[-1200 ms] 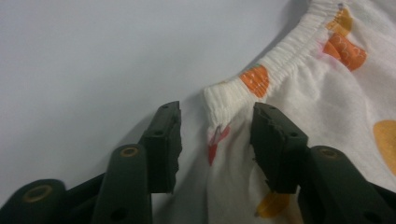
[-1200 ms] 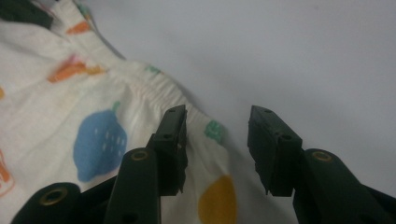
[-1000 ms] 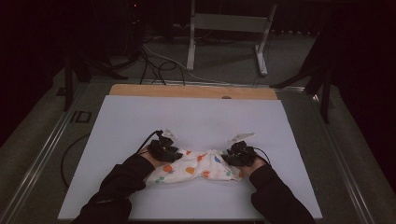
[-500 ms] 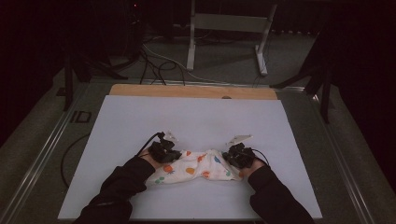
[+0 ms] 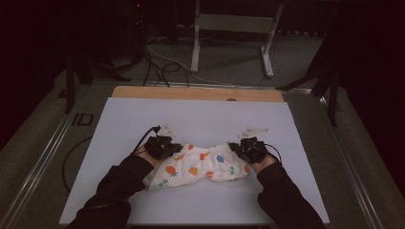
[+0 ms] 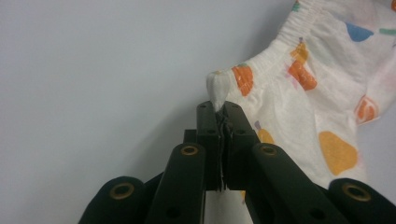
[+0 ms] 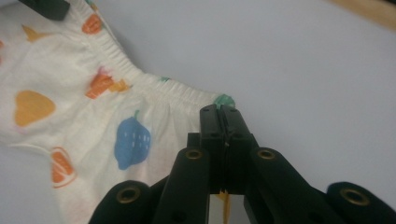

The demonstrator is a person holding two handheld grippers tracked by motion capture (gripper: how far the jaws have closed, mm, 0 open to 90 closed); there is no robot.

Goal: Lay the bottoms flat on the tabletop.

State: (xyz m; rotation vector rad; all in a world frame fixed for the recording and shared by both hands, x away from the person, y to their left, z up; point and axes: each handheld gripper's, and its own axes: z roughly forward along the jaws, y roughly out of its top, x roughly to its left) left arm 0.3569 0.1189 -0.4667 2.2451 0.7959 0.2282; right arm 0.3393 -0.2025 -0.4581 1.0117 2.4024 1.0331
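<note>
Both grippers have closed since a second ago, and each one now pinches a corner of the little shorts (image 5: 198,167) and has lifted it a bit off the table. Before, the jaws stood open at the two top corners of the cloth. The left gripper (image 5: 165,145) is at the left end of the stretchy waistband, and the right gripper (image 5: 248,148) is at the right end. In the left gripper view, the two black jaws are pressed tight together, and a small white fold of the shorts (image 6: 299,93) sticks up between their tips. In the right gripper view, the jaws are shut too, and they bite the edge of the waistband (image 7: 163,91) by a green spot. The shorts are white with orange, blue and green fruit on them. They lie on the white table (image 5: 200,114), near the person's side, stretched between the two hands. Their lower part rests on the table, and the top edge sags a little in the middle. Dark sleeves (image 5: 114,186) cover the person's arms.
</note>
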